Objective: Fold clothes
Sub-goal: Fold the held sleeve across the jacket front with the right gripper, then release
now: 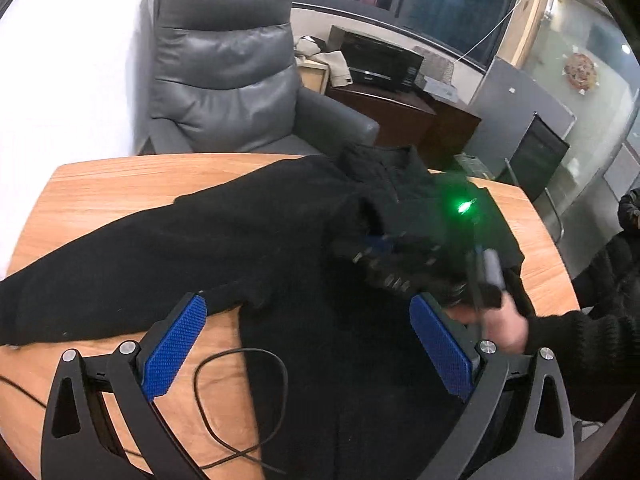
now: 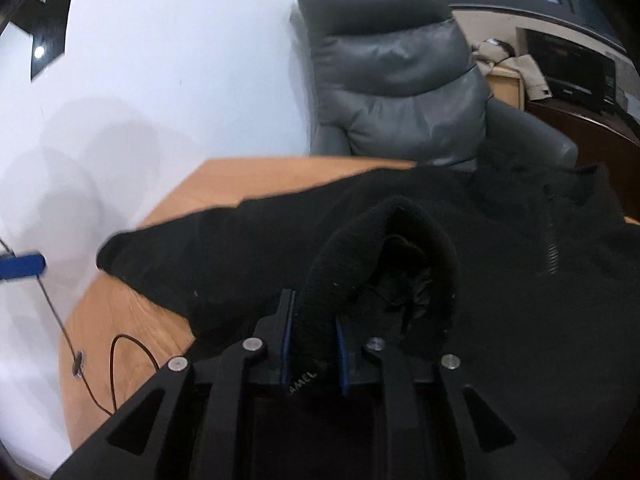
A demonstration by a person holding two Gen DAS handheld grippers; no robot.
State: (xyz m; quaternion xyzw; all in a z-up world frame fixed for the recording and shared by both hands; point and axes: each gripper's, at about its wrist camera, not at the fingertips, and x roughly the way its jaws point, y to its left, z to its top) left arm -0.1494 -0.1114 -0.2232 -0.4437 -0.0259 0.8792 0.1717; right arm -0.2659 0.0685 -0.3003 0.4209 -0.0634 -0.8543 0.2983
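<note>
A black zip-up garment (image 1: 240, 232) lies spread over the wooden table (image 1: 120, 184), one sleeve (image 1: 80, 280) stretched out to the left. My left gripper (image 1: 308, 300) hovers just above its body, blue pads (image 1: 176, 348) wide apart and nothing between them. My right gripper (image 1: 384, 256) shows as a blur over the garment's right part, a hand (image 1: 504, 320) behind it. In the right wrist view my right gripper (image 2: 314, 312) is shut on the other sleeve's cuff (image 2: 360, 232), which bulges up out of the jaws over the garment (image 2: 520, 280) with its zip (image 2: 550, 248).
A grey leather armchair (image 1: 224, 60) stands behind the table's far edge. A thin black cable (image 1: 240, 360) loops over the near tabletop (image 2: 120, 320) by the left gripper. A dark cabinet with a black appliance (image 1: 380, 64) is at the back right. The white wall (image 2: 160, 80) is close on the left.
</note>
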